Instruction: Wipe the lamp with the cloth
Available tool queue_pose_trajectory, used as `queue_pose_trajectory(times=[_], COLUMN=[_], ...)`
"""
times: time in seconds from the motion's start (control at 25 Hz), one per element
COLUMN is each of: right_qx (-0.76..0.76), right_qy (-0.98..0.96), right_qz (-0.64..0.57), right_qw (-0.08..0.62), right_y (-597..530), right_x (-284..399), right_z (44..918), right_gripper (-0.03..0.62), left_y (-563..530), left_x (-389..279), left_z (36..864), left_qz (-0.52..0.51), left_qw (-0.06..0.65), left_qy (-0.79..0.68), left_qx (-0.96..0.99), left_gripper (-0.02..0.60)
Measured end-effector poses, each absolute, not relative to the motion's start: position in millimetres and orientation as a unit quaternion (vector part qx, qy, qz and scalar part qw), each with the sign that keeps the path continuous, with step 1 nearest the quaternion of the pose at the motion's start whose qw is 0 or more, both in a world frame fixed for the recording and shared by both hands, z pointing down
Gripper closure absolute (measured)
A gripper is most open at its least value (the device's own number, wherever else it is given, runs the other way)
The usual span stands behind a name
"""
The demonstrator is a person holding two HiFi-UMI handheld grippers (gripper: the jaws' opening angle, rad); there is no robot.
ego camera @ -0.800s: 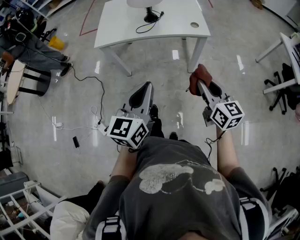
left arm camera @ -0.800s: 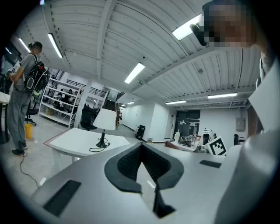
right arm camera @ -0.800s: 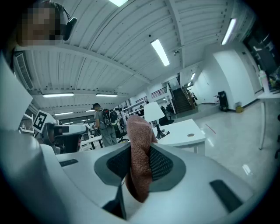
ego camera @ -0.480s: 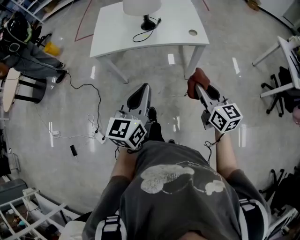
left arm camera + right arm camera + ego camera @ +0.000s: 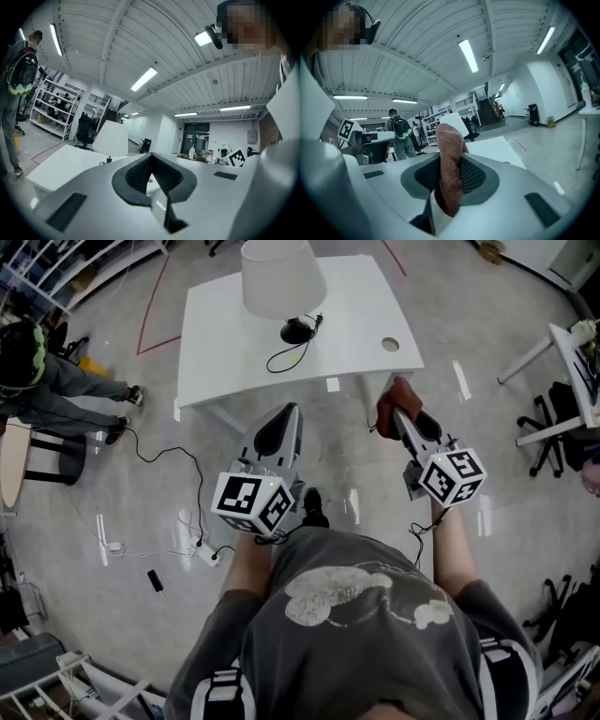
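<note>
The lamp (image 5: pixel 281 279) has a white shade and a black base (image 5: pixel 298 330) with a cord, and stands on a white table (image 5: pixel 352 310) ahead of me. My right gripper (image 5: pixel 397 409) is held in the air short of the table's near right corner, shut on a reddish-brown cloth (image 5: pixel 398 396). In the right gripper view the cloth (image 5: pixel 450 154) hangs folded between the pads, with the lamp shade (image 5: pixel 453 120) behind it. My left gripper (image 5: pixel 278 432) is level with it, short of the table's near edge, shut and holding nothing. The left gripper view shows the shade (image 5: pixel 111 138) beyond the jaws.
A person with a backpack (image 5: pixel 42 381) stands left of the table. Cables and a power strip (image 5: pixel 202 549) lie on the floor at the left. Office chairs and another white table (image 5: pixel 562 399) stand to the right. The table has a cable hole (image 5: pixel 391 344).
I have come closer to the table, so the whole lamp shade is now in view. Both grippers keep their pose, and the cloth stays held in the right one.
</note>
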State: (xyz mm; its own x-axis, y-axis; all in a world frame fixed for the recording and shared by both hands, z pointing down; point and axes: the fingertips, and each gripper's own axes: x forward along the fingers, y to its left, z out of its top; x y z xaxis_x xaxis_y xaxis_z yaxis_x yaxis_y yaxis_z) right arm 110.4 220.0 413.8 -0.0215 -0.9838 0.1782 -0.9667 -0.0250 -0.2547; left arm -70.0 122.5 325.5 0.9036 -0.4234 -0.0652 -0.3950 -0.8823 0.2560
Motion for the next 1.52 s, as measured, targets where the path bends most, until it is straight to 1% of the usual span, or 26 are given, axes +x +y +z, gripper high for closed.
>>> queue_pose_trajectory(times=[0.44, 0.8, 1.0, 1.24, 1.52], right_qx=[-0.709, -0.71, -0.695, -0.661, -0.603], right_qy=[0.69, 0.687, 0.702, 0.736, 0.79], right_qz=[-0.143, -0.157, -0.157, -0.145, -0.107], right_qw=[0.015, 0.007, 0.011, 0.027, 0.011], right_y=[97.9, 64.1, 34.7, -33.6, -107.3], right_x=[128.2, 149.3, 184.4, 238.5, 270.6], right_z=[400.2, 411.7, 414.0, 394.1, 362.9], right_gripper=[0.497, 0.497, 0.497, 0.497, 0.497], left_y=[0.7, -40.9, -60.9, -98.3, -128.8], left_x=[-42.6, -16.6, -1.5, 14.0, 33.1], left_z=[318.2, 328.7, 329.7, 315.5, 301.6], left_qz=[-0.066, -0.061, -0.056, -0.063, -0.078], left_qw=[0.117, 0.128, 0.119, 0.105, 0.094], left_qy=[-0.188, -0.184, -0.221, -0.292, -0.36], left_qx=[0.973, 0.973, 0.966, 0.949, 0.925], left_gripper=[0.574, 0.574, 0.574, 0.573, 0.574])
